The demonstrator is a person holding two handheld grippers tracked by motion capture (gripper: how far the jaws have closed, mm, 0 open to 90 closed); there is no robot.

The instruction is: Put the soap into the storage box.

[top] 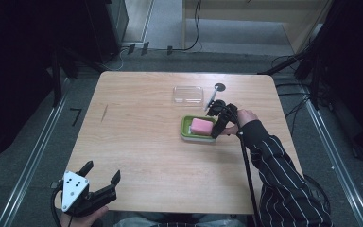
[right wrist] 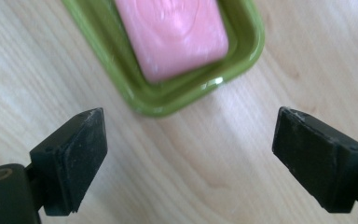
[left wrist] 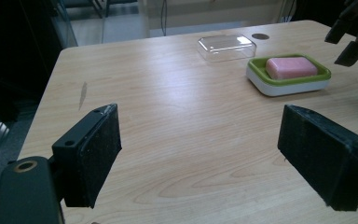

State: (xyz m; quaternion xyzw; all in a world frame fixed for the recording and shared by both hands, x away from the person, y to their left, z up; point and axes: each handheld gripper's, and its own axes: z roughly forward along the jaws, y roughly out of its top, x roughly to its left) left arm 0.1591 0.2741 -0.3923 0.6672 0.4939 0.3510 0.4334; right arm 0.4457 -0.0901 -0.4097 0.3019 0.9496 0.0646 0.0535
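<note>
Fingers, left gripper (top: pixel 103 174): spread wide and released, gripping nothing; held by a hand at the near left corner of the surface; its own view (left wrist: pixel 200 154) shows both black pads apart with bare wood between them
Fingers, right gripper (top: pixel 218 122): also spread wide and released, empty; poised just above the right end of the soap dish; in its own view (right wrist: pixel 189 156) the two pads stand apart over bare wood just short of the dish's rim, touching neither dish nor soap
Surface (top: pixel 137 142): light wood-grain top, square with rounded corners; a small dark round hole (top: pixel 220 87) near its far edge and a short dark mark (top: pixel 105 111) toward the left side
Sleeve (top: pixel 283 179): dark with thin pale stripes, reaching in from the lower right to the right gripper; a black cable runs down beside it
Soap dish (top: pixel 185 127): green tray on a white base, right of the surface's middle; seen from the left gripper view (left wrist: pixel 289 81) toward the far right
Clear lid (top: pixel 188 94): transparent rectangular cover lying on the wood just beyond the dish, apart from it
Soap (top: pixel 201 126): pink rectangular bar lying flat inside the green tray; close up (right wrist: pixel 172 32) its top looks smooth and glossy
</note>
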